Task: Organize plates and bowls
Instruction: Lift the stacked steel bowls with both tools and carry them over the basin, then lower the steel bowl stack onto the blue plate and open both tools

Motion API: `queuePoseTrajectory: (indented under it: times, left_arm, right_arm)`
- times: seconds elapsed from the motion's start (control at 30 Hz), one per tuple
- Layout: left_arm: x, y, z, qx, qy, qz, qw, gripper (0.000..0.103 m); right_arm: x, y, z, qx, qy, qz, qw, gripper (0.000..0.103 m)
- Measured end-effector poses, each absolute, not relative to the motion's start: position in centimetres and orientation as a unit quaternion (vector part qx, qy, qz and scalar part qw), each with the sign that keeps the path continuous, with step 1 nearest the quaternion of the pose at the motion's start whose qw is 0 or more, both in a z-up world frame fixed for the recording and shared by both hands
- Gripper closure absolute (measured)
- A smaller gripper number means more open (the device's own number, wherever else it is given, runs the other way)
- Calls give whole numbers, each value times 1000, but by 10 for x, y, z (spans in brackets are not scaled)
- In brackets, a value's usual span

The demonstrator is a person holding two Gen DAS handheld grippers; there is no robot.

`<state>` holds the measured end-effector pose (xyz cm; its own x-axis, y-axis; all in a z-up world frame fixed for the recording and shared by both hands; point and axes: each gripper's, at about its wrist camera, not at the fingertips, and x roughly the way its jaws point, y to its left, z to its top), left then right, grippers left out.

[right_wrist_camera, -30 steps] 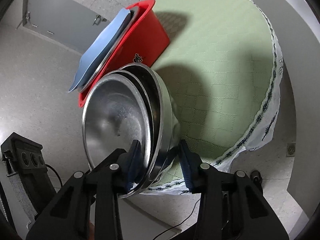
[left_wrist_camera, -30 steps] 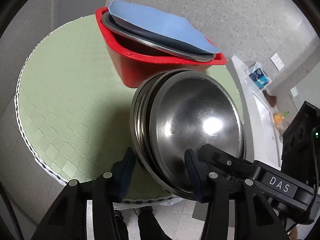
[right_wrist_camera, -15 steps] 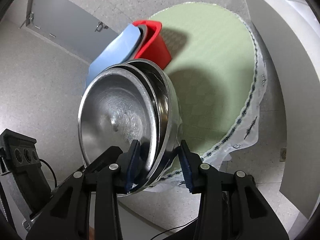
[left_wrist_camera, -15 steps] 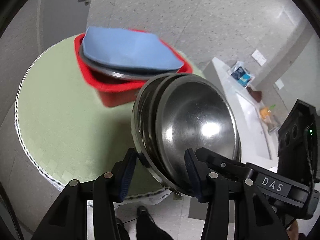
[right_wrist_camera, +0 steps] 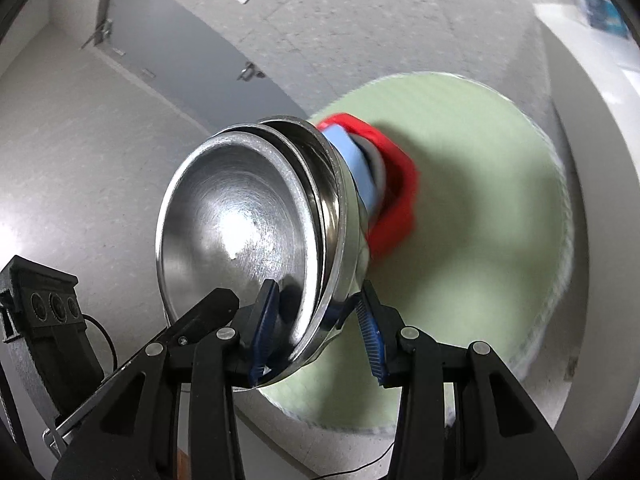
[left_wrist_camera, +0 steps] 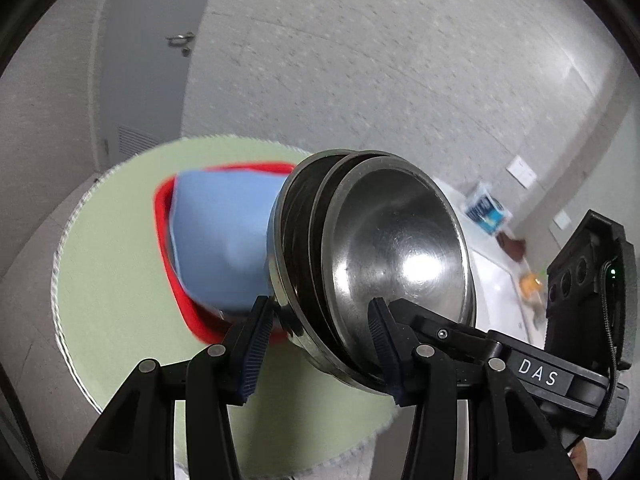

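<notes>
Bowls (left_wrist_camera: pixel 396 256), nested steel stack, count unclear, pinched at opposite rims by left gripper (left_wrist_camera: pixel 320 340) and right gripper (right_wrist_camera: pixel 316 328) fingers; red bin (left_wrist_camera: pixel 164 232) blurred, partly hidden behind.

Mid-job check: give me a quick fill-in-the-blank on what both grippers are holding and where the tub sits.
1. Both the left gripper and the right gripper grip the rim of a nested stack of ____ bowls.
2. The tub on the table is ____ in colour.
3. A ____ board lies over the tub.

Missing words: steel; red; blue
</notes>
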<state>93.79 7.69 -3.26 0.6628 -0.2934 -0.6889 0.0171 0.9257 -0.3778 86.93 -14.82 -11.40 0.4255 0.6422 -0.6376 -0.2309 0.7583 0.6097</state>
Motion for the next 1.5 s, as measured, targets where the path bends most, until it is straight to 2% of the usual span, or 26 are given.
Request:
queuePoseTrajectory:
  times: [0.4,0.6,0.93,1.13,1.2,1.3,1.43,1.5]
  left_arm:
    - [1017,63,-63,-201,440,-17,875,59]
    - [1071,56,-74,-210,465,-4,860,59]
    - [1113,62,-90,-216,486,-2,847,57]
    - [1115,67,-94,-217,487,-16,846,55]
    - [1111,69,-95,-216,487,-20,846,52]
    - [1108,70,-95,-214,485,-26,847,47]
    - [1097,75,-94,-216,480,-34,849,43]
    - [1087,78,-91,-218,475,-42,852,34]
  right_arm:
    - [959,-103,-137,164,503,312,789,62]
    - [974,-94,-156,148,527,314,776,62]
    - [980,-85,-159,123,535,298,781,60]
    - [987,-80,-155,119,531,278,791,55]
    - [983,-79,-153,118,529,278,793,52]
    - [981,-75,-150,106,523,273,801,42]
    - [976,-79,-149,123,517,272,802,38]
    - [974,-82,-148,134,515,271,802,34]
